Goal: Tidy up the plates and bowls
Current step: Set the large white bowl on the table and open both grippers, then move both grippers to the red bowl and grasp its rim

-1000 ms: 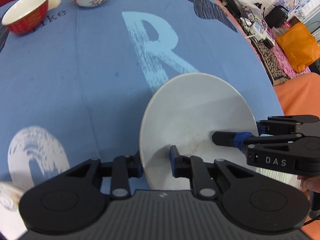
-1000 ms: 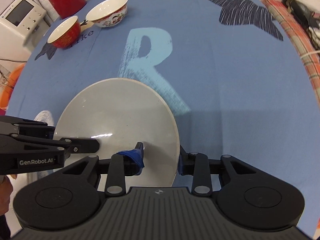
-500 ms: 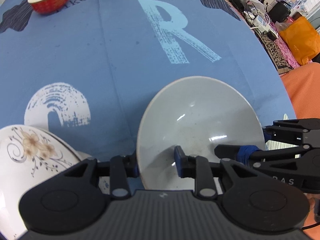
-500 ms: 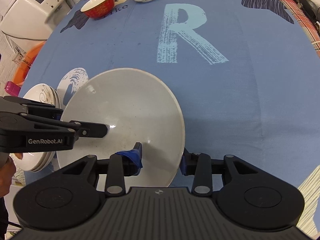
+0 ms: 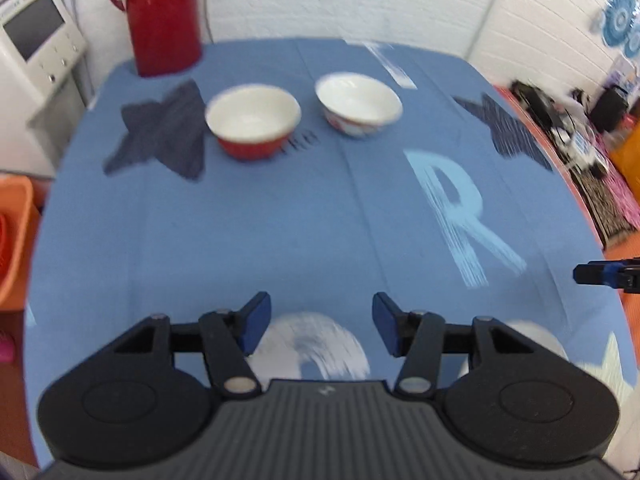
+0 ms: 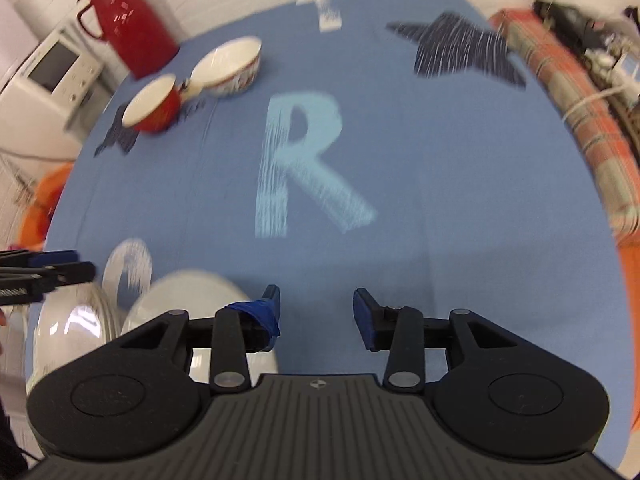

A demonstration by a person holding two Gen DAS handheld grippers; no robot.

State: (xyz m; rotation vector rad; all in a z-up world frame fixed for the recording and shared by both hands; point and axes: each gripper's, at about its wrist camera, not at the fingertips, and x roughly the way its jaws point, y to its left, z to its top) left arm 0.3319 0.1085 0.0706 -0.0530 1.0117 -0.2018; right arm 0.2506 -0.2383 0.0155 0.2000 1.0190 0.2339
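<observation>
1. Blue-padded left gripper [image 5: 320, 326]: jaws opening, gap wide, nothing btwn them, only blue cloth [image 5: 304, 216] w/ a white printed swirl below.
2. Right gripper [image 6: 316, 316]: jaws apart at a moderate gap, empty; left pad wrapped in blue tape. Log-wise barely changing, so treat as parted, not gripping.
3. Grey plate [image 6: 188, 296] sits just behind and left of the right jaws, partly hidden by the gripper body. It overlaps the plate stack [image 6: 76, 328] further left, nr the left gripper's tips. Can't tell if it's fully seated on the stack; too blurred.
4. Judgement: plate drop looks done, next pick is the bowls. Both far ahead of the left jaws: red bowl [image 5: 253, 120] ahead and slightly left, white patterned bowl [image 5: 358, 109] ahead and slightly right. They stand close but apart in left view.
5. How to do it well, imo:
   - Left jaws go for the red bowl, right for the white one; avoids crossing hands.
   - Open fully before descent; one pad inside the rim, one outside.
   - Come down steeply on the near rim, so the bowl doesn't slide on the cloth.
   - Mind the red thermos [image 5: 162, 16] beyond the red bowl; don't push that way.
   - Nest one bowl in the other gently.
</observation>
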